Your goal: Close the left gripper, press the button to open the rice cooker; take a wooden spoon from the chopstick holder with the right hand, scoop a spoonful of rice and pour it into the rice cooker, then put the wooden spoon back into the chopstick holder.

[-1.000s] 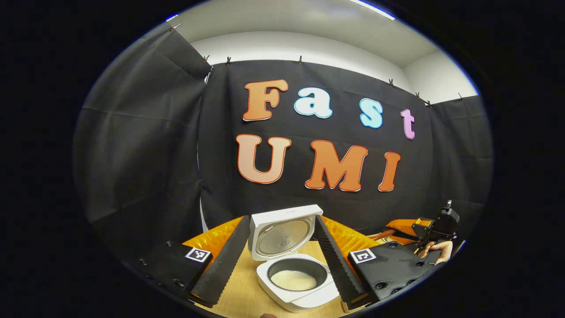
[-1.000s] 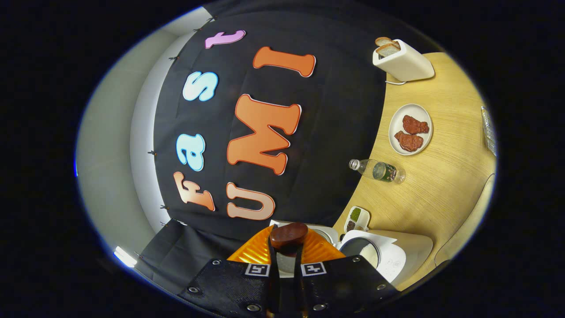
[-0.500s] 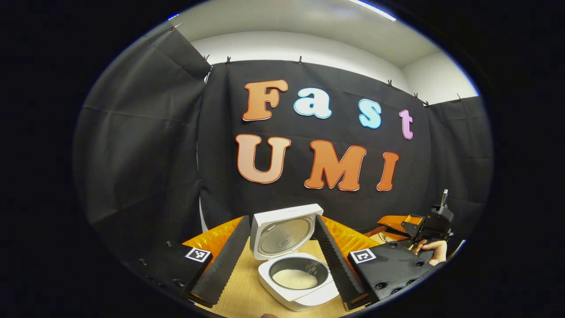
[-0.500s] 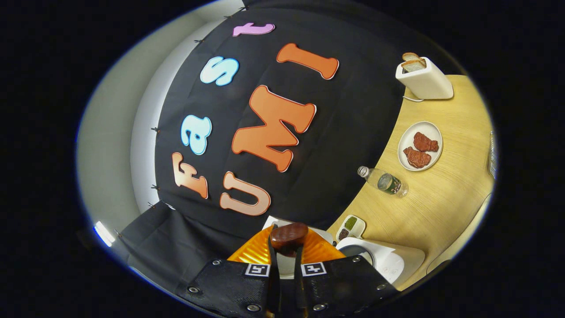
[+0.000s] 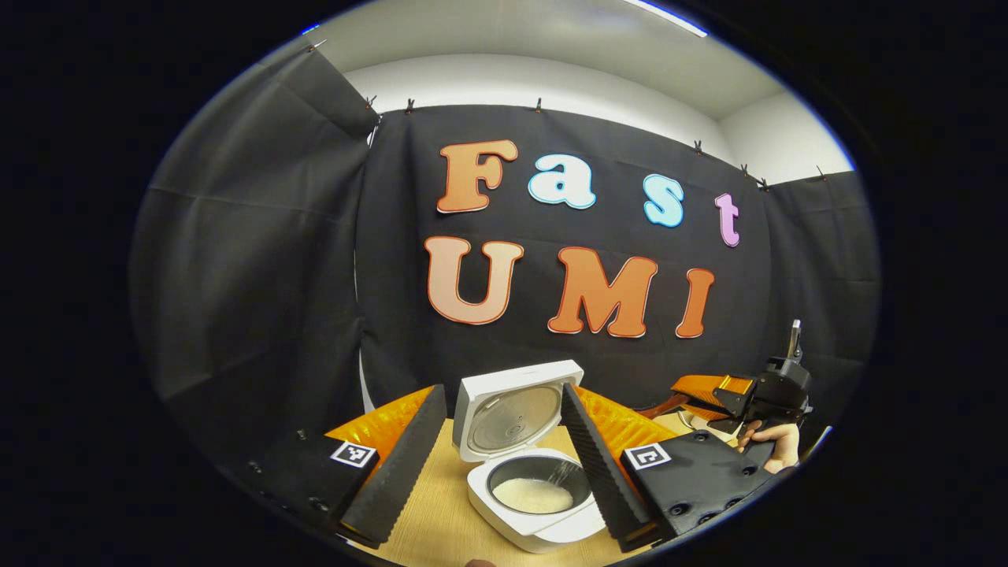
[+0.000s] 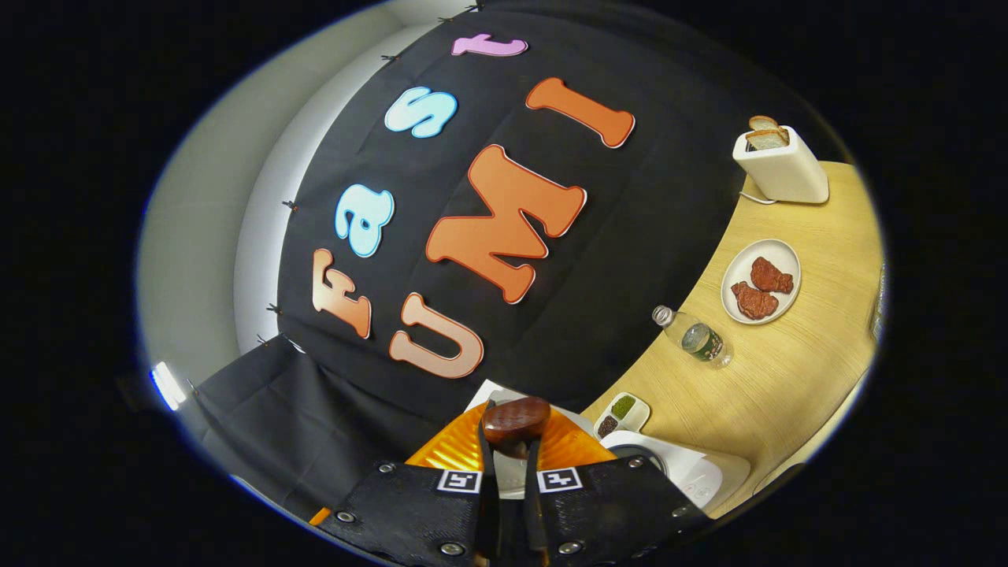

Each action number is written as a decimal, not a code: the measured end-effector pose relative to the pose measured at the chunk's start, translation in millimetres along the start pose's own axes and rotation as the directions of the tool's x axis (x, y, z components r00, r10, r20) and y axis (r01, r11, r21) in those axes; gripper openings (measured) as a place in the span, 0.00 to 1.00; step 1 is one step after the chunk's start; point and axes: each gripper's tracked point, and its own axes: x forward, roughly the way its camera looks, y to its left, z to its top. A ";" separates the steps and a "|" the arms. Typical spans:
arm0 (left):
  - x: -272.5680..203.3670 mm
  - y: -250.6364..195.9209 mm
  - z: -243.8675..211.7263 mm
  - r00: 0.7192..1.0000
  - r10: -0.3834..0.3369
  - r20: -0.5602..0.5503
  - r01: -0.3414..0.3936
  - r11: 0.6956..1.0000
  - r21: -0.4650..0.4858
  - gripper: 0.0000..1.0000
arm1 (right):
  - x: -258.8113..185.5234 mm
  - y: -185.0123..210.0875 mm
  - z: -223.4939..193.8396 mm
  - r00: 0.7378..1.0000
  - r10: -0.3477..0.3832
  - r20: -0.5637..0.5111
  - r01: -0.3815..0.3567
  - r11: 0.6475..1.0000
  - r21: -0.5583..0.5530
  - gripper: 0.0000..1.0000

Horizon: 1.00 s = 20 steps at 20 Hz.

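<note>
Wooden spoon clenched in right gripper above open rice cooker; left gripper spread.

The wooden spoon's handle is hidden between the right gripper's fingers; the rice cooker is half hidden behind them

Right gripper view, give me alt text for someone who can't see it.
The right gripper is shut on a wooden spoon, tilted above the open rice cooker at the lower edge. Beyond, a wooden table holds a small divided dish, a lying bottle, a plate of brown food and a toaster with bread.
</note>
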 end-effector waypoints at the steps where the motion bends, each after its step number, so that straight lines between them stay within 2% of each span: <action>1: 0.2 0.9 0.4 1.000 -0.001 -0.001 0.001 1.000 0.001 0.99 | 1.0 0.6 0.1 1.000 -0.001 0.002 0.001 1.000 -0.011 0.12; 9: 5.0 5.1 -0.3 1.000 -0.007 -0.005 0.007 1.000 0.002 1.00 | 8.9 5.1 -1.3 1.000 -0.013 0.017 0.014 0.996 -0.091 0.12; 20: 6.4 8.1 -2.4 1.000 -0.004 -0.007 0.004 1.000 0.009 1.00 | 9.5 35.4 3.1 0.998 0.044 0.048 -0.031 0.967 -0.253 0.12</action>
